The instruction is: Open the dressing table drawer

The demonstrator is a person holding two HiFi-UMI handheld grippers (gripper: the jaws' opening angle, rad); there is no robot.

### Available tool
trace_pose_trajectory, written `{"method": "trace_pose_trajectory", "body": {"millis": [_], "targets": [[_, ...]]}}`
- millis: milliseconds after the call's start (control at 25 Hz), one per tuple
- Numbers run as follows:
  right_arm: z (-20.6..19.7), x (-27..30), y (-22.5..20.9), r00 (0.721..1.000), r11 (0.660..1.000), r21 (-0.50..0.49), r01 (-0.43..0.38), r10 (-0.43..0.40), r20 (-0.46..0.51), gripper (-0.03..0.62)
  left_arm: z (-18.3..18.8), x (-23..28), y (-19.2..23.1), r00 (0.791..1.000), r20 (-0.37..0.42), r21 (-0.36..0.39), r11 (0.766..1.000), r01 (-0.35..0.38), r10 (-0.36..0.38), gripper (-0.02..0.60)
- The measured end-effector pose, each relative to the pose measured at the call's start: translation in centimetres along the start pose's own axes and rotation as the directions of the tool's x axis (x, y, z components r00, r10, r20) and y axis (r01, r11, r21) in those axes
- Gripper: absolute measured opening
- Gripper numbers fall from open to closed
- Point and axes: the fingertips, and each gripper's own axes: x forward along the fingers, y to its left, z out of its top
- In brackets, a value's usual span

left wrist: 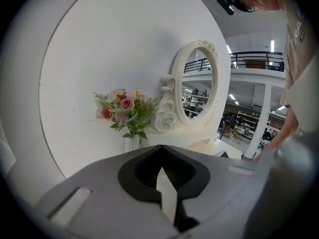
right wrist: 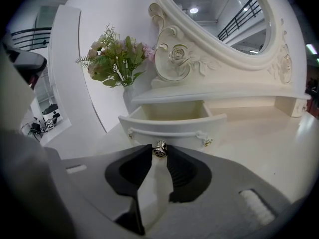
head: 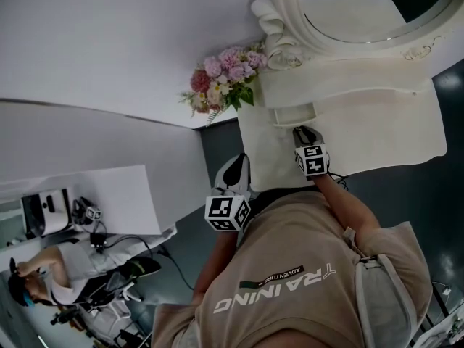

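The small white drawer (right wrist: 172,123) under the mirror shelf of the dressing table (right wrist: 279,143) stands pulled out, its inside showing. Its round metal knob (right wrist: 159,149) sits between the tips of my right gripper (right wrist: 159,153), which is shut on it. In the head view the right gripper (head: 304,133) reaches onto the table top (head: 384,122) at the drawer (head: 293,113). My left gripper (head: 238,167) hangs back off the table's edge. In its own view the left gripper (left wrist: 161,147) is shut on nothing and points toward the flowers.
A vase of pink flowers (right wrist: 114,59) stands left of the drawer, against the wall. The oval mirror (right wrist: 219,19) with its carved frame rises behind the shelf. A white desk (head: 94,194) with equipment and a seated person (head: 43,274) are off to the left.
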Motion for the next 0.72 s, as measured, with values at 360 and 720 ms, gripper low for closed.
{"method": "trace_pose_trajectory", "body": {"millis": [360, 720], "targets": [[-2.1, -2.7, -0.5, 0.999, 0.998, 0.066, 0.018, -0.015, -0.048, 0.124, -0.4, 0.1, -0.3, 0.999, -0.025, -0.002, 0.999, 0.040, -0.040, 0.018], [-0.4, -8.5, 1.0, 0.997, 0.995, 0.061, -0.077, 0.077, -0.009, 0.002, 1.6, 1.2, -1.6, 0.993, 0.005, 0.030, 0.993, 0.118, -0.119, 0.018]]}}
